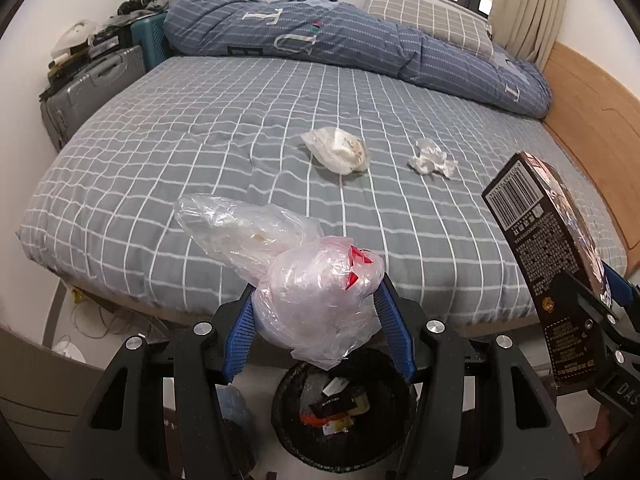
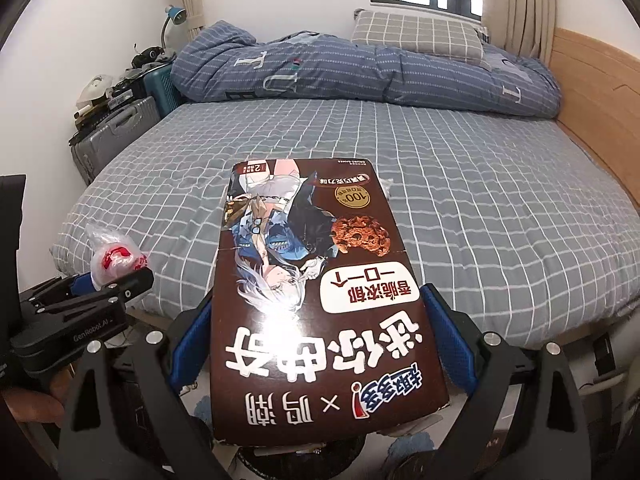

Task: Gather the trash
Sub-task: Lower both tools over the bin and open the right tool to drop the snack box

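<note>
My left gripper (image 1: 316, 292) is shut on a crumpled clear plastic bag (image 1: 312, 296) with red print, held above a black trash bin (image 1: 288, 412) that holds several wrappers. My right gripper (image 2: 318, 304) is shut on a flat brown cookie box (image 2: 316, 288), held off the bed's near edge; the box also shows in the left wrist view (image 1: 548, 256). On the grey checked bed (image 1: 192, 128) lie a white food wrapper (image 1: 338, 150) and a crumpled tissue (image 1: 432, 158). The left gripper and its bag also show in the right wrist view (image 2: 116, 260).
A rolled blue duvet (image 1: 344, 44) and a checked pillow (image 1: 428, 16) lie at the bed's far side. Suitcases (image 1: 92, 88) stacked with clutter stand at the left. A wooden bed frame (image 1: 592, 108) runs along the right.
</note>
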`<act>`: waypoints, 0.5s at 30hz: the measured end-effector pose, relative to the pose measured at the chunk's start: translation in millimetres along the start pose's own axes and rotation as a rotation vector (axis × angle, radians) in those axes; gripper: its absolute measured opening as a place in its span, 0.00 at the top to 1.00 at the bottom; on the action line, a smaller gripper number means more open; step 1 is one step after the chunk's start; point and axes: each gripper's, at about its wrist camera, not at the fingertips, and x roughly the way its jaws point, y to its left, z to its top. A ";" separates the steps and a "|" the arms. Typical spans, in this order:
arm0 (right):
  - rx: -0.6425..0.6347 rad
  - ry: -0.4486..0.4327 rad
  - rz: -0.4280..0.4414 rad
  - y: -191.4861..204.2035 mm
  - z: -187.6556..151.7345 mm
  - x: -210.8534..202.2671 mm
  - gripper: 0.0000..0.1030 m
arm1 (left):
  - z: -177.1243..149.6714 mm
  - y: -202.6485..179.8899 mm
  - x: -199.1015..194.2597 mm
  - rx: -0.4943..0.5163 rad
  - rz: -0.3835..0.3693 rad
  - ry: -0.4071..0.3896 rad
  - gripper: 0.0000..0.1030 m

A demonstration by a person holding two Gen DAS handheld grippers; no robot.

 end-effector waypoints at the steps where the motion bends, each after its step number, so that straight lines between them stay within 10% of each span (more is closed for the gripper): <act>1: 0.002 0.005 0.000 -0.6 -4.6 -1.0 0.12 | -4.1 -1.5 -0.7 0.001 -0.001 0.004 0.46; 15: 0.023 0.064 -0.037 -7.4 -60.1 -0.1 0.12 | -54.4 -6.1 1.3 0.011 -0.016 0.039 0.46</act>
